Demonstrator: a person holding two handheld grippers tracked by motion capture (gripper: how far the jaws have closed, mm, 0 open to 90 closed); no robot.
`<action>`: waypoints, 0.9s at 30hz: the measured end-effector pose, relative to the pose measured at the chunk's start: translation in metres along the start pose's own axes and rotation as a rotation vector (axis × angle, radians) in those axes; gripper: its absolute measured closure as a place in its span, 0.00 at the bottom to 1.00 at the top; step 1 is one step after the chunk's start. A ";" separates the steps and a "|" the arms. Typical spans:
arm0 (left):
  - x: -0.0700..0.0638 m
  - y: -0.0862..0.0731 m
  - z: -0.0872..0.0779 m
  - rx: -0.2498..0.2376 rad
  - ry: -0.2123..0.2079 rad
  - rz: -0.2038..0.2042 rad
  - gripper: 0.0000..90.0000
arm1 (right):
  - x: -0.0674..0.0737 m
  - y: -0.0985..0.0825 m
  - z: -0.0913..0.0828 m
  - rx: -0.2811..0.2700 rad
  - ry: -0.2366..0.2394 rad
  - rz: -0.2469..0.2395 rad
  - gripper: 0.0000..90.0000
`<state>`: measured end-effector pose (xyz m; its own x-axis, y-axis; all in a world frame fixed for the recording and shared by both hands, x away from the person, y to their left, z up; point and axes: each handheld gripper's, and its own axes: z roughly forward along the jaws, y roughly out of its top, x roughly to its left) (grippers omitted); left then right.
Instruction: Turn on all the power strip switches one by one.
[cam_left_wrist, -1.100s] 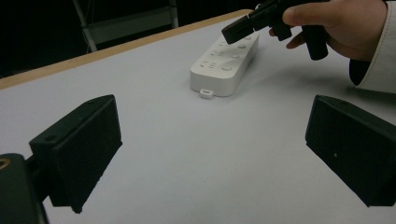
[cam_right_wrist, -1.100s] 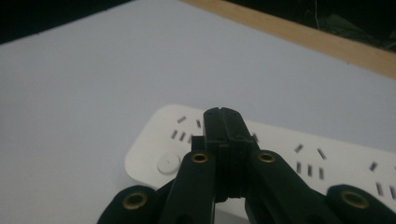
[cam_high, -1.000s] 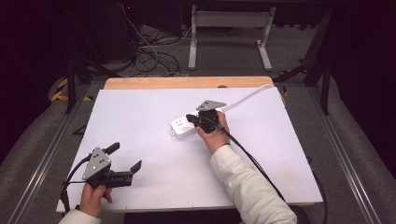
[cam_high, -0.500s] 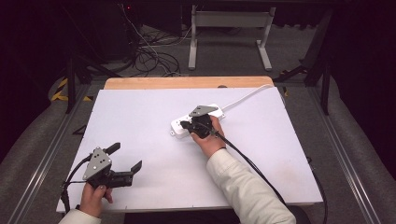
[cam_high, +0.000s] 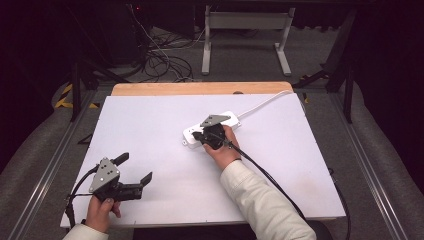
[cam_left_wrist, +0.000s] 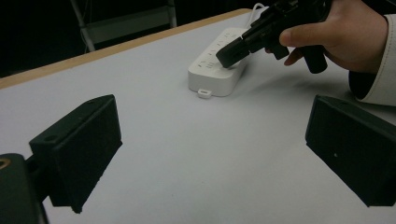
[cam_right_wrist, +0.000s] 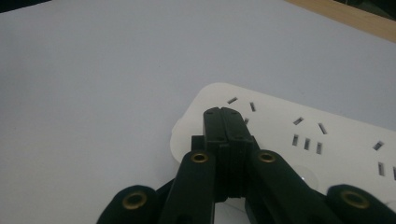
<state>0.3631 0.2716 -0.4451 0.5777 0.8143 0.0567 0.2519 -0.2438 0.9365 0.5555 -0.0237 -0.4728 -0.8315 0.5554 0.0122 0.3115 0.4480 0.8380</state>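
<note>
Clearly mid-press: right hand-held gripper with jaws fully closed together on nothing, tips resting on the near-left end of the white power strip, apparently at the round button that shows faintly behind the jaws in the right gripper view. Power strip lying flat on the white desk, a little right of centre, well toward the far side, its white cord running off to the far right edge. Left hand-held gripper parked at the near-left corner, jaws wide open and empty, well apart from the strip, pointing across the desk toward it. Likely trouble from here: tips sliding off the smooth plastic and missing the button if the push comes at a slant; strip skating toward the far left under a sideways shove, since nothing pins it down and the left hand-held gripper sits too far away to steady it; cord tugging the far end round as the body shifts. Also possible: closed tips landing on the socket slots rather than the switch. No brand, label or readable writing anywhere on the strip, the desk or either hand-held gripper.
</note>
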 end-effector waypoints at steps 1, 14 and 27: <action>0.000 0.000 0.000 0.000 -0.002 -0.004 0.04 | 0.000 0.000 0.000 0.000 0.000 0.001 1.00; 0.000 0.000 0.000 0.002 0.001 0.000 0.04 | 0.002 -0.002 0.002 0.002 -0.016 0.030 1.00; -0.001 0.000 0.000 0.003 0.001 0.005 0.04 | 0.002 -0.002 0.003 0.008 -0.041 0.055 1.00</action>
<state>0.3626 0.2710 -0.4450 0.5778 0.8139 0.0616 0.2513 -0.2492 0.9353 0.5541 -0.0214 -0.4762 -0.7939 0.6070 0.0356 0.3598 0.4218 0.8323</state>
